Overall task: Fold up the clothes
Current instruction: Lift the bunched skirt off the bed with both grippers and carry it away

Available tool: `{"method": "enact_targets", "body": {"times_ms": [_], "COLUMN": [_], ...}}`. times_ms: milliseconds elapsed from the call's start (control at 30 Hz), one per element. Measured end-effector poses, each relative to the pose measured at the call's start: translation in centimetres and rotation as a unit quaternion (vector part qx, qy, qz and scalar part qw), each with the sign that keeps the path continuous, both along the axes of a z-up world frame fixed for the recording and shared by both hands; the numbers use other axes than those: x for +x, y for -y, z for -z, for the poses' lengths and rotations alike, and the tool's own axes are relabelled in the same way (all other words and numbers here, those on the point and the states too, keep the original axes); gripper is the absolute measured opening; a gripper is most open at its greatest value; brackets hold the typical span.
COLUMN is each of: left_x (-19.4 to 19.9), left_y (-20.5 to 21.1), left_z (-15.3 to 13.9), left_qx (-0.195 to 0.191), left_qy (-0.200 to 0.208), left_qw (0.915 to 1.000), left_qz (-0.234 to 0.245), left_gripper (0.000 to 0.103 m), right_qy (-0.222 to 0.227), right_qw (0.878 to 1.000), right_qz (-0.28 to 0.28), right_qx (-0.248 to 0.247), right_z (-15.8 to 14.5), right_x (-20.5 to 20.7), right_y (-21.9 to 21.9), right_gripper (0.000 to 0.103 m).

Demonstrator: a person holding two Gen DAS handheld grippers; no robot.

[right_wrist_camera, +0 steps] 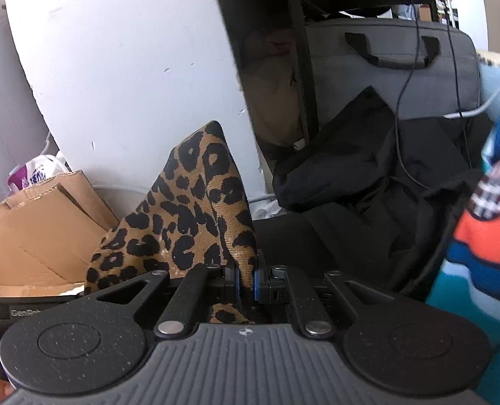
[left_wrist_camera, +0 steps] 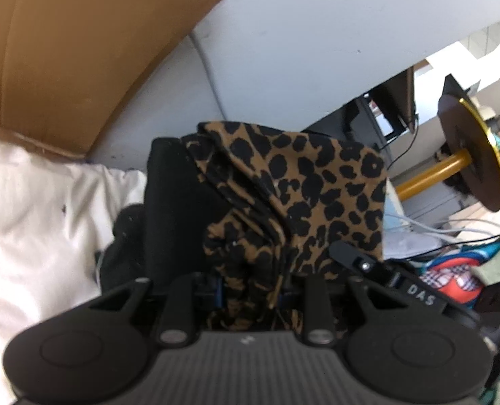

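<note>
Nearest in the right wrist view, the right gripper (right_wrist_camera: 246, 285) has its jaws clamped tight on a thin edge of the leopard-print garment (right_wrist_camera: 189, 209), the blue pads pinching the cloth so that a peak of it stands up just beyond them. Over in the left wrist view, the left gripper (left_wrist_camera: 250, 290) has its jaws closed on a thicker, bunched handful of the same leopard-print garment (left_wrist_camera: 304, 195), which rises in folds straight ahead and blocks much of the scene behind. So the garment hangs between the two grippers, held off whatever surface lies below; that surface is hidden here. To do this step well, I'd say both grips want to stay firm while the two held points are drawn apart until the edge between them runs straight, then the cloth can be lowered flat before any fold is made; the bunched left grip looks likelier to drag in extra layers, so that side needs watching. Just left of the left gripper lies a white cloth (left_wrist_camera: 37, 222), with something black (left_wrist_camera: 168, 202) beside it. Farther back sits a cardboard box (right_wrist_camera: 37, 233), a black jacket (right_wrist_camera: 358, 175) to the right, and beyond that a grey bag (right_wrist_camera: 391, 67) against the pale wall (right_wrist_camera: 125, 60).
</note>
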State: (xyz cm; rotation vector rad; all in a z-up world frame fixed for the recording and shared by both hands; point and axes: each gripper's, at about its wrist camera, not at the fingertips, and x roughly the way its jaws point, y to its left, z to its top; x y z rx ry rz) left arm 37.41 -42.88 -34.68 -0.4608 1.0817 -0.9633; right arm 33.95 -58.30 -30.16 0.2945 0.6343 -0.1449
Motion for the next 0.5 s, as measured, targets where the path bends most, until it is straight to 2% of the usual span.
{"method": "enact_targets", "body": {"times_ms": [200, 367, 467, 500], "left_x": [1.2, 1.7, 2.0, 2.2], "left_y": [1.1, 1.6, 1.7, 1.7], "left_z": [-0.1, 0.5, 1.1, 1.4], "left_qx": [0.022, 0.035, 0.050, 0.058], "left_qy": [0.022, 0.031, 0.024, 0.020], "left_qw": [0.9995, 0.9989, 0.9984, 0.9981], "left_qz": [0.003, 0.009, 0.005, 0.003], "left_gripper": [0.028, 0.029, 0.029, 0.031], "right_qy": [-0.003, -0.016, -0.015, -0.009], "right_qw": [1.000, 1.000, 0.999, 0.999], "right_qz": [0.004, 0.003, 0.016, 0.025], "right_qx": [0.005, -0.016, -0.031, -0.031], "right_z": [0.4, 1.2, 1.3, 1.0], "right_x": [1.5, 2.3, 2.6, 2.5], "right_y": [0.3, 0.1, 0.4, 0.7], "right_gripper": [0.006, 0.007, 0.019, 0.020]}}
